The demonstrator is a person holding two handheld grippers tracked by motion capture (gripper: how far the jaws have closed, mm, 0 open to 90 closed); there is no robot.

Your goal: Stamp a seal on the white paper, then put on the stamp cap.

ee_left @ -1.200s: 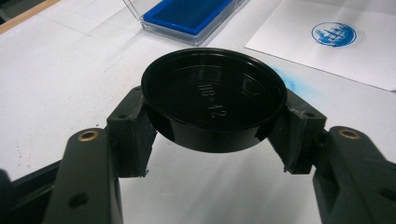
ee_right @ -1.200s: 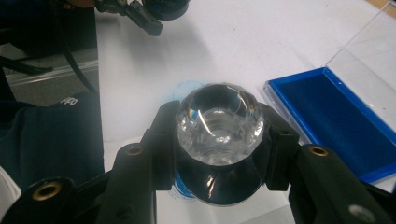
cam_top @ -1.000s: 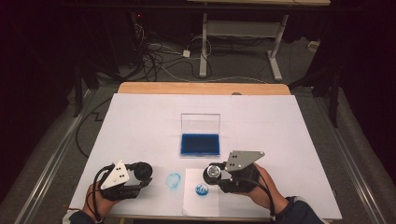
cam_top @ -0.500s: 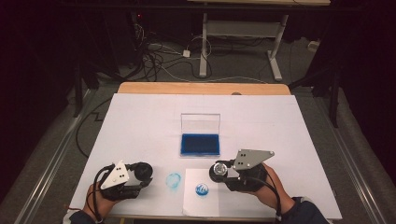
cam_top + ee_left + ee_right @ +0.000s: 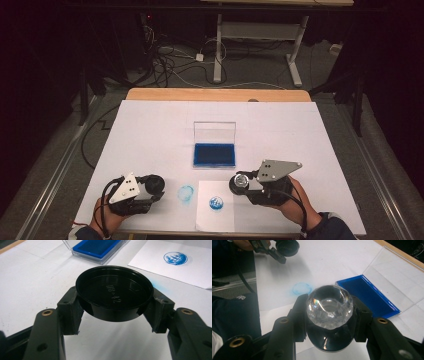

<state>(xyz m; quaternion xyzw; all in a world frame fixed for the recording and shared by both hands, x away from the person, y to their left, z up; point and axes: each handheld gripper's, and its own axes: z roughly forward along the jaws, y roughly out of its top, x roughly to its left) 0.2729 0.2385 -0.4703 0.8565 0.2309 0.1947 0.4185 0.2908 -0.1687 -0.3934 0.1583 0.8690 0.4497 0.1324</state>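
Comparing with half a second ago, the right tool [image 5: 242, 182] sits a touch farther right and nearer the person, clear of the white paper sheet [image 5: 216, 206]; a full second back it stood closer to the sheet's right edge. The left tool [image 5: 152, 186] has not moved, and the blue ink pad [image 5: 214, 155] with its clear lid upright behind it lies where it did, mid-surface.

The right tool pinches a stamp [image 5: 329, 307] by its black base, jaws pressed against either side, the faceted clear knob facing the camera in the right gripper view. The left tool grips a round black cap [image 5: 114, 293], one jaw on each side of its rim, the hollow side facing up with raised lettering inside that is too dim to read fully.

On the sheet is a round blue stamped print [image 5: 216, 203]; its design resembles a ship in the left gripper view but is too small to be sure. Just left of the sheet, a fainter blue ring smudge [image 5: 186, 193] marks the white surface [image 5: 150, 130].

The stamp's printing face is hidden under its base. Both forearms are cut off at the bottom of the high view, and the room beyond the surface is mostly dark.
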